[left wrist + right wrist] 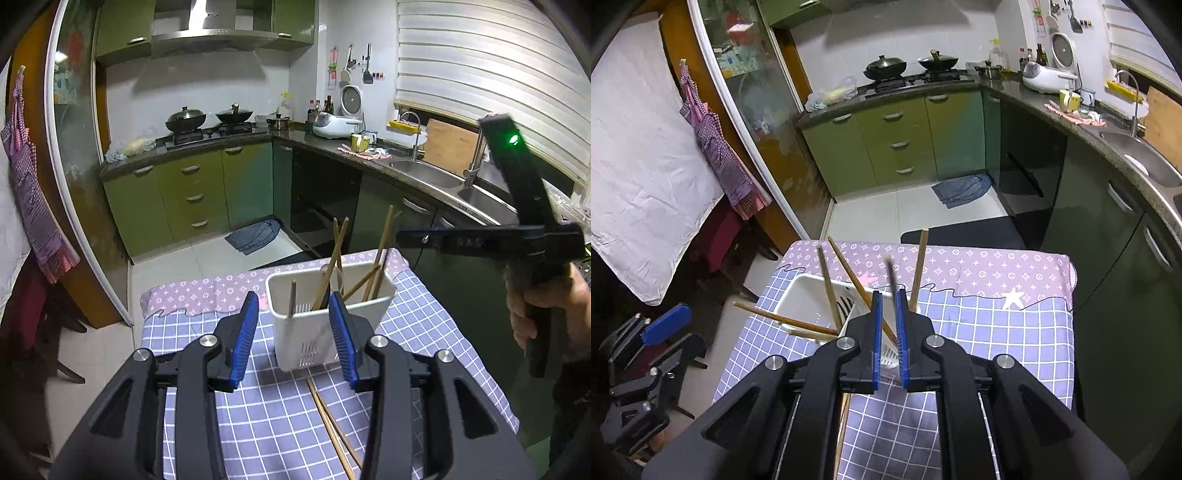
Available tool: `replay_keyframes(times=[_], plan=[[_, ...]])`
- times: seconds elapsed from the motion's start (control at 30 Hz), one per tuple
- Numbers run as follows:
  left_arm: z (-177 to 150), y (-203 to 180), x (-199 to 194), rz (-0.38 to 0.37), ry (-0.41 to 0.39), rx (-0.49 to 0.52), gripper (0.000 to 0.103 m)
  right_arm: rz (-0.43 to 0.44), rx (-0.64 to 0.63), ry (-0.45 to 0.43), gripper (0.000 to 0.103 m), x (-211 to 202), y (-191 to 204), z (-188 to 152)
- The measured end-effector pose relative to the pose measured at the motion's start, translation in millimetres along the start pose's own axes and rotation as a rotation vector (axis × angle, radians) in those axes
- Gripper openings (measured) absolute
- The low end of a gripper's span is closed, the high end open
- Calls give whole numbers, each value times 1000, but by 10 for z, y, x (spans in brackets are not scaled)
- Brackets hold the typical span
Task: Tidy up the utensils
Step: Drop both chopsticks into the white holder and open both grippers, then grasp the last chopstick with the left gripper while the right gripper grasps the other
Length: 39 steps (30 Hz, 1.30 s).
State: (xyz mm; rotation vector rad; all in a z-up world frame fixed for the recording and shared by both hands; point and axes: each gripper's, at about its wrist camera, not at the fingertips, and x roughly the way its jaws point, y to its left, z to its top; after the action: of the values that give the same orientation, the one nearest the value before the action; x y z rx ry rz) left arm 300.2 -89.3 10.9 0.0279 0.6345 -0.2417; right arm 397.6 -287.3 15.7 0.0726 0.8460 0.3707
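The white perforated plastic utensil holder (325,314) stands upright on the small table covered with a blue-and-white checked cloth (266,417), at about 12 o'clock from the left wrist camera. Several brown wooden chopsticks (332,258) lean in the holder at differing angles, their tips fanned outward above its rim. Two further loose wooden chopsticks (328,413) lie flat on the cloth at 6 o'clock of the holder, running toward the camera. The left gripper (293,321), with blue pads on black arms, hovers just in front of the holder; its jaws stand apart with nothing between them, and its right pad overlaps the holder's near wall in the view. The right gripper (889,317) hangs directly above the holder, jaws nearly together. A dark, blurred chopstick (892,275) rises from between the pad tips toward 12 o'clock and appears to be clamped there, though motion blur makes the contact uncertain. In the right wrist view the holder lies at 10 o'clock of the gripper tips. A hand (543,302) grips the right tool's handle at 3 o'clock in the left wrist view.
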Motion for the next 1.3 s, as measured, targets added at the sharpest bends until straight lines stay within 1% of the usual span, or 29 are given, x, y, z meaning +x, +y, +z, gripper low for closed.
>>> replay_keyframes(times=[0.1,0.13,0.17,0.23,0.27,0.33,0.37,0.43,0.57,0.63,0.7,0.8,0.87,1.0,1.03,1.07,1.13,1.23,1.3], plan=[[-99,18,31,-16,62,-15,38,18,-7,-25,9,-205,32,-42],[-156,12,55,-19,91,-20,38,28,-9,-34,10,-293,44,-85],[-227,2,88,-24,125,-22,38,36,-10,-41,13,-376,61,-146],[-350,-8,171,-28,191,-23,38,43,-19,-36,15,-491,88,-283],[-462,-33,246,-30,248,-23,38,44,-26,-23,15,-514,95,-379],[-630,-58,370,-46,332,-32,38,42,-36,17,19,-497,97,-561],[-745,-77,459,-53,389,-38,38,39,-39,42,20,-461,85,-663],[-884,-118,586,-68,453,-31,38,22,-50,111,20,-323,39,-934],[-1044,-196,812,-39,520,-5,38,-29,-48,220,20,-53,-97,-1324],[-1093,-220,954,-32,562,-14,38,-44,-33,266,20,73,-188,-1481],[-1171,-276,1071,-26,593,-24,38,-38,-26,292,20,147,-225,-1595],[-1219,-320,1216,10,611,-37,37,-28,-24,311,20,197,-239,-1694],[-1236,-336,1286,30,625,-44,34,-20,-25,316,20,216,-258,-1698],[-1275,-353,1384,27,647,-59,32,0,-29,317,20,195,-235,-1714],[-1283,-360,1405,32,651,-60,31,4,-27,317,20,187,-227,-1711],[-1292,-368,1427,31,656,-60,27,9,-24,317,20,177,-221,-1711],[-1304,-376,1465,35,663,-60,26,19,-21,318,20,179,-227,-1710],[-1296,-401,1477,45,658,-53,24,25,-21,317,26,183,-229,-1701],[-1290,-401,1488,51,659,-55,20,28,-25,320,26,187,-223,-1703]])
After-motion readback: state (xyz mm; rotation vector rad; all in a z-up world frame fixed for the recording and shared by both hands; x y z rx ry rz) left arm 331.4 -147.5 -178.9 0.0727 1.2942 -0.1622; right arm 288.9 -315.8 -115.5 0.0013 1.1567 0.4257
